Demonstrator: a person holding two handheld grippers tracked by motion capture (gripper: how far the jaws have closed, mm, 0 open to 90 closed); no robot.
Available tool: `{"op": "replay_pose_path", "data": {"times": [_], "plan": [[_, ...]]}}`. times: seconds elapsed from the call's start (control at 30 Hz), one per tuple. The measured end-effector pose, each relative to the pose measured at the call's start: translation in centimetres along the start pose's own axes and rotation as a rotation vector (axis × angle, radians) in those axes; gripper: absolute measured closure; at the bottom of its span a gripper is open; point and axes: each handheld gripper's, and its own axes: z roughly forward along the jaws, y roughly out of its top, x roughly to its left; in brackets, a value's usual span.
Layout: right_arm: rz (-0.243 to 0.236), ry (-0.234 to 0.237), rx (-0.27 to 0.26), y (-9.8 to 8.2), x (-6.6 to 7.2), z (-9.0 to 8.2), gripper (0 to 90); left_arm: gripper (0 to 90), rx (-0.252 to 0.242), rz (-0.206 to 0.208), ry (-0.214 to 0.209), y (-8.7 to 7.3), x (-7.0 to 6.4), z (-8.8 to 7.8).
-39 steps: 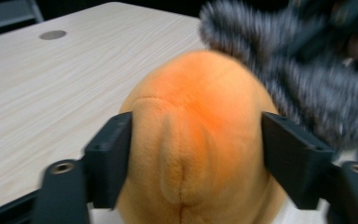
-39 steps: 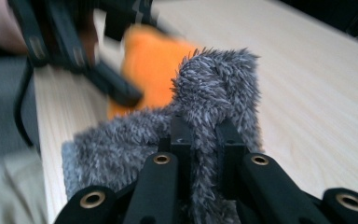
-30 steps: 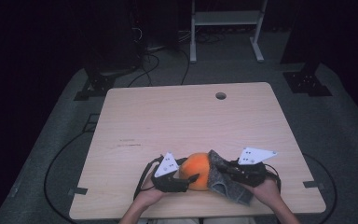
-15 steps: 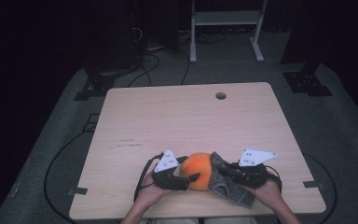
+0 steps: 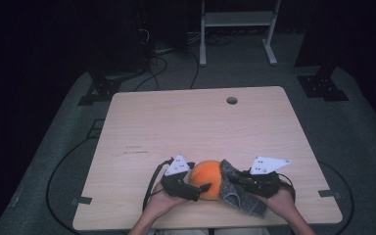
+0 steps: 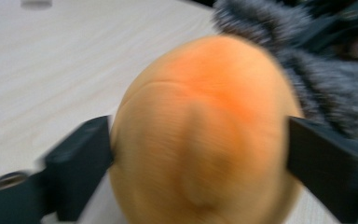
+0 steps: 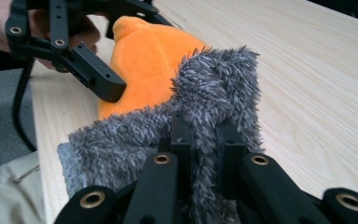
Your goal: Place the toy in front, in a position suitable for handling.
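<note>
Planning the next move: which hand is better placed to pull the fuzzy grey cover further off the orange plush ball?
Right. The right gripper is clamped on the fuzzy grey cover. The left gripper merely straddles the orange plush ball, its jaws having just been opening, so it can only steady it.

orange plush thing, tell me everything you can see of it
The orange plush thing is a rounded, egg-like soft toy of short velvety fabric, with faint seams and a small bump on one side. It lies near the front edge of the wooden table. The left gripper has its jaws on either side of it, having just been opening wider. A grey fuzzy cloth is draped against its other side, pinched by the shut right gripper.
</note>
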Motion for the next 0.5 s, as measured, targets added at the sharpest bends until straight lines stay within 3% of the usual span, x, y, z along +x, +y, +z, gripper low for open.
{"op": "replay_pose_path", "data": {"times": [0.07, 0.1, 0.13, 0.17, 0.23, 0.33, 0.37, 0.43, 0.5], "plan": [[-0.004, -0.001, 0.003, 0.0, 0.0, -0.1, 80.4, 2.6, 0.023, -0.053, -0.02, 0.1, 0.4, 0.3], [-0.002, 0.002, 0.005, 0.0, -0.1, -0.1, 80.4, 2.6, 0.021, -0.054, -0.026, 0.1, 0.5, 0.3], [-0.006, 0.0, 0.007, 0.1, -0.2, -0.1, 80.4, 6.6, 0.005, -0.012, -0.034, 0.1, 0.3, 0.2], [-0.006, 0.0, 0.007, 0.1, -0.2, -0.1, 80.4, 10.3, 0.005, -0.012, -0.034, 0.1, 0.3, 0.2], [-0.016, -0.001, 0.012, 0.1, -0.1, 0.0, 80.4, 13.4, 0.01, 0.037, -0.031, 0.2, 0.0, -0.1], [0.006, 0.01, 0.001, -0.1, -0.3, -0.1, 80.4, 31.5, -0.009, 0.09, -0.012, 0.0, -0.3, -0.6], [0.006, 0.01, 0.001, -0.1, -0.3, -0.1, 80.4, 33.1, -0.009, 0.09, -0.012, 0.0, -0.3, -0.6], [0.063, 0.024, 0.004, -0.5, -1.4, -0.2, 80.4, 33.7, -0.017, 0.098, -0.01, -0.3, -0.4, -0.7], [0.074, 0.007, 0.016, -0.7, -1.6, -0.3, 80.4, 33.6, -0.023, 0.108, -0.013, -0.5, -0.4, -0.9]]}}
